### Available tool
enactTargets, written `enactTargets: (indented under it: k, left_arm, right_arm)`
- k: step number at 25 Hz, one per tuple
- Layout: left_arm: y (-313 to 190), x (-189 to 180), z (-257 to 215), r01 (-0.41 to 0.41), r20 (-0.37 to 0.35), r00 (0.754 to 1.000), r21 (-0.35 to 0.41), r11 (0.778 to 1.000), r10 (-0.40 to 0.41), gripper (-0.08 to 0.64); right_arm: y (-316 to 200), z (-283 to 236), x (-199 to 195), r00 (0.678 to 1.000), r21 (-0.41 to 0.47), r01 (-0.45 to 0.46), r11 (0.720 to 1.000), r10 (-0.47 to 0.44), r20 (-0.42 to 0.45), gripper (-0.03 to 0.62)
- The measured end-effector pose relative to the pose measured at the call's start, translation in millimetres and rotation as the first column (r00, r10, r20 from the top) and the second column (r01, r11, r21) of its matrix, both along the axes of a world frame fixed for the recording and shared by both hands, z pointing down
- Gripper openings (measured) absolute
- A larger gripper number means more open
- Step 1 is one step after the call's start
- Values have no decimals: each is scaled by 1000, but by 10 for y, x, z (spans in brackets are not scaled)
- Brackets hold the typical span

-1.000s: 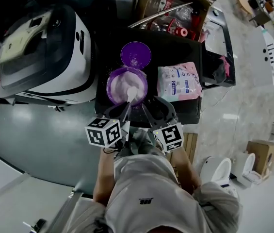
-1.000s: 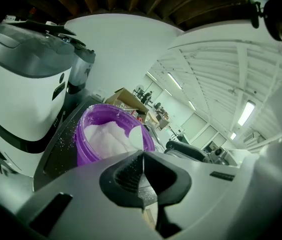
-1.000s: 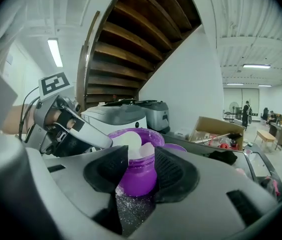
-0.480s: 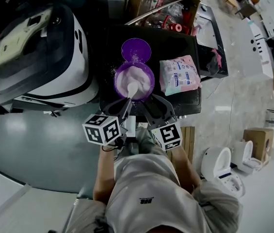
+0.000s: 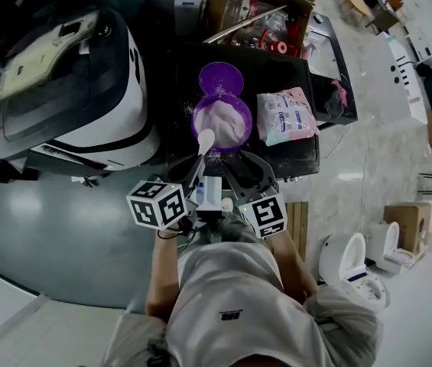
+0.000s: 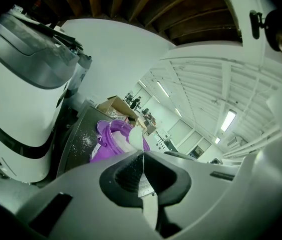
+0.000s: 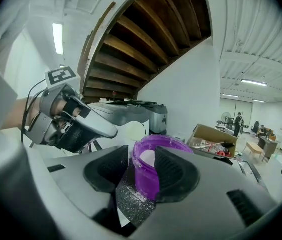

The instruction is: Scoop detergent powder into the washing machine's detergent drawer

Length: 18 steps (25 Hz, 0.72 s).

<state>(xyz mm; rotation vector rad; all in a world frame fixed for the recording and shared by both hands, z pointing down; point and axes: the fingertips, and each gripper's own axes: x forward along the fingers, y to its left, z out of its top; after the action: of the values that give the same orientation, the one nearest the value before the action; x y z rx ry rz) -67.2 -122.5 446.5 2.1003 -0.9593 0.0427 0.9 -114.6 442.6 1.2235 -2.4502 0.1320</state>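
A purple tub (image 5: 223, 121) of white detergent powder stands on the black table (image 5: 277, 163). My left gripper (image 5: 194, 176) is shut on the handle of a white spoon (image 5: 206, 138), whose bowl hangs at the tub's near-left rim. In the left gripper view the jaws (image 6: 141, 171) pinch the handle and the spoon (image 6: 135, 139) rises in front of the tub (image 6: 112, 136). My right gripper (image 5: 236, 165) is shut on the tub's near wall (image 7: 148, 171), seen between its jaws (image 7: 143, 171). The white washing machine (image 5: 63, 90) stands at the left; its drawer cannot be made out.
The tub's purple lid (image 5: 222, 79) lies just behind it. A pink and white detergent bag (image 5: 287, 117) lies to the tub's right. A cardboard box (image 5: 258, 14) of clutter sits at the table's back. Powder is spilled on the table near the tub (image 6: 83, 140).
The spoon has come back from the middle of the powder to the tub's near-left rim. The right gripper stays on the tub.
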Motion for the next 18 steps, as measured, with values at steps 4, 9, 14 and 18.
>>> enactTargets:
  k: [4,9,14,18]
  left_arm:
    - [134,-51,-19,20,-2,1000,8,1000,-20,17]
    - [332,-79,-1,53,-1,999,8,999,-53,17]
    - [563,-83,43,115,11,993,5,993,-115,17]
    - [777,-109,103,182,25,983,-6,983,-181,17]
  right_arm:
    - [110,-23,-48,1000,-7,16,1000,-16,6,164]
    - [263,7,-62,999,-19,52,998,-51,18,164]
    - [457,62,-28,994,-30,107,994,-106,34,164]
    - [623,104,1,987,-38,157,987,-155,48,164]
